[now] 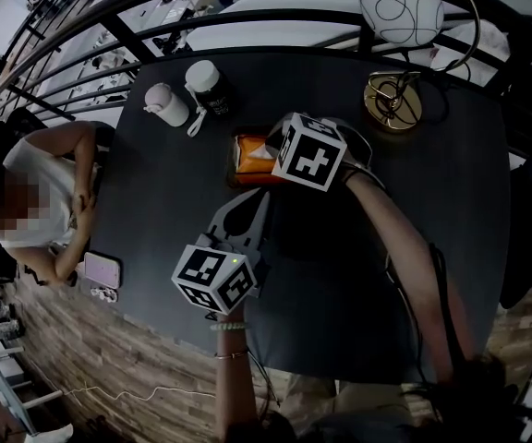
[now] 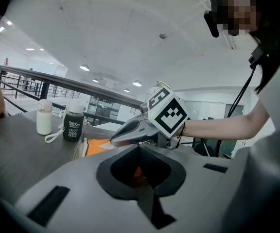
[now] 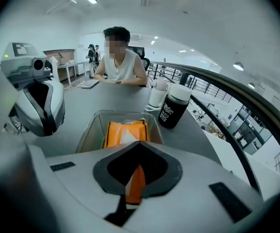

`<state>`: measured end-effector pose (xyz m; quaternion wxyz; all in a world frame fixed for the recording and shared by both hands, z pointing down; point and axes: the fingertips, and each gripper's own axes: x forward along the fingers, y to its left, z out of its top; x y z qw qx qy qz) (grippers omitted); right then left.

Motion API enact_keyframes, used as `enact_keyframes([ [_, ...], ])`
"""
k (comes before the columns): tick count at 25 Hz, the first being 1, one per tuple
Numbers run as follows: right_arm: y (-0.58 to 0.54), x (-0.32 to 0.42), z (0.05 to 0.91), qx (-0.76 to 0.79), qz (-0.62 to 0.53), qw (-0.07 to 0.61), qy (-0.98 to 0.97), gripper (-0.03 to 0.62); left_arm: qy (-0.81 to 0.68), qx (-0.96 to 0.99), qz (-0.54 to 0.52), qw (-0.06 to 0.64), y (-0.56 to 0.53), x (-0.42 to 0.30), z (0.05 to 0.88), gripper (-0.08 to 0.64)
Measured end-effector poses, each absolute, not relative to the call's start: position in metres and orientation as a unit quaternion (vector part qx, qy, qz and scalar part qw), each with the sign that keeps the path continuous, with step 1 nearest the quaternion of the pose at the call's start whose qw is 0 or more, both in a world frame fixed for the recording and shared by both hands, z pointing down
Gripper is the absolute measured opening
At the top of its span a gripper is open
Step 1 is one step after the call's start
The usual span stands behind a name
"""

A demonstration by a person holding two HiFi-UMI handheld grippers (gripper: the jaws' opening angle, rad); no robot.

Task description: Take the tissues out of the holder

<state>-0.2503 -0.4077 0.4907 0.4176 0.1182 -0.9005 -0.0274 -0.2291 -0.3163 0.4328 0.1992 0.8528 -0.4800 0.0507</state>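
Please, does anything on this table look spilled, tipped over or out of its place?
Nothing stands out. The white bottle and the black bottle stand upright, nothing is spilled, and the orange tissue pack lies inside the clear holder, where the right gripper seems to hold its near end.

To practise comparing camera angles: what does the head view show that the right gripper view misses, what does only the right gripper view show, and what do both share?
Only the head view: the lamp with its gold base, and the wearer's right forearm. Only the right gripper view: the right gripper with its jaws closed on an orange strip of the tissue pack, plus standing people far back. Both: the clear holder, the white bottle, the dark bottle, the left gripper and the seated person.
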Motion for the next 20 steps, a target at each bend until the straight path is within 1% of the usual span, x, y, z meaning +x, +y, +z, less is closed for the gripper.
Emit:
enact_keyframes([
  [12, -0.399, -0.235, 0.427, 0.166, -0.037, 0.336, -0.926, 0.014, -0.479, 0.857, 0.042, 0.183, -0.306, -0.224, 0.412, 0.008],
  [20, -0.38, -0.207, 0.381, 0.197, -0.054, 0.302, -0.931, 0.012, -0.472, 0.865, 0.032, 0.166, -0.292, -0.211, 0.392, 0.008],
])
